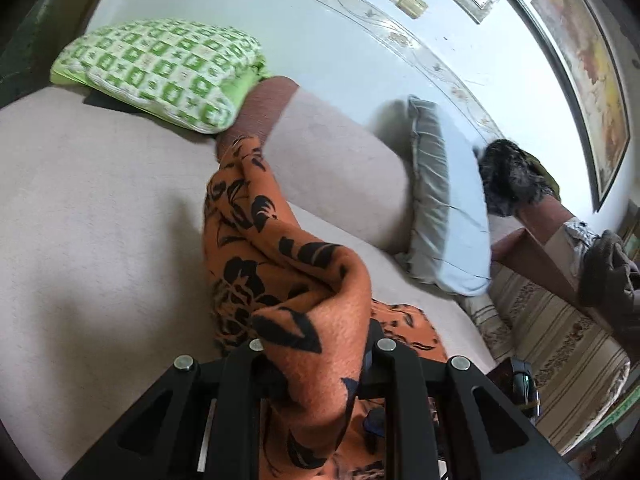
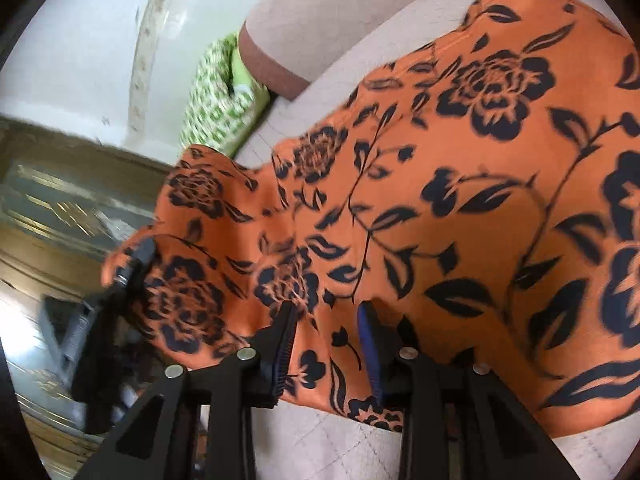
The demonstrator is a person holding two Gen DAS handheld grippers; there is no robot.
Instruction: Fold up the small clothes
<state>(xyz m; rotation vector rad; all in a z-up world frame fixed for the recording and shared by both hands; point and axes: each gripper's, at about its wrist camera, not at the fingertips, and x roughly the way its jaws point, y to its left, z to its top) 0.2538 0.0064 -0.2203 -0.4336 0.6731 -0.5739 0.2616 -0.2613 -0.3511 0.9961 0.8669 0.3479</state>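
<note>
Mid-fold: the left gripper (image 1: 316, 354), jaws clamped on a bunched edge of the orange floral garment (image 2: 460, 200), lifts it off the sofa (image 1: 100, 200); the right gripper (image 2: 326, 340), jaws parted around the near hem, seems not to pinch it; next, carry the lifted edge across and lay it flat.

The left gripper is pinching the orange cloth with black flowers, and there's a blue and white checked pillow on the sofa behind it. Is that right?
Almost. The pillow is green and white checked, not blue and white; the left wrist view shows it on the sofa. The rest holds: the left gripper has its jaws closed on the orange cloth with black flowers.
</note>
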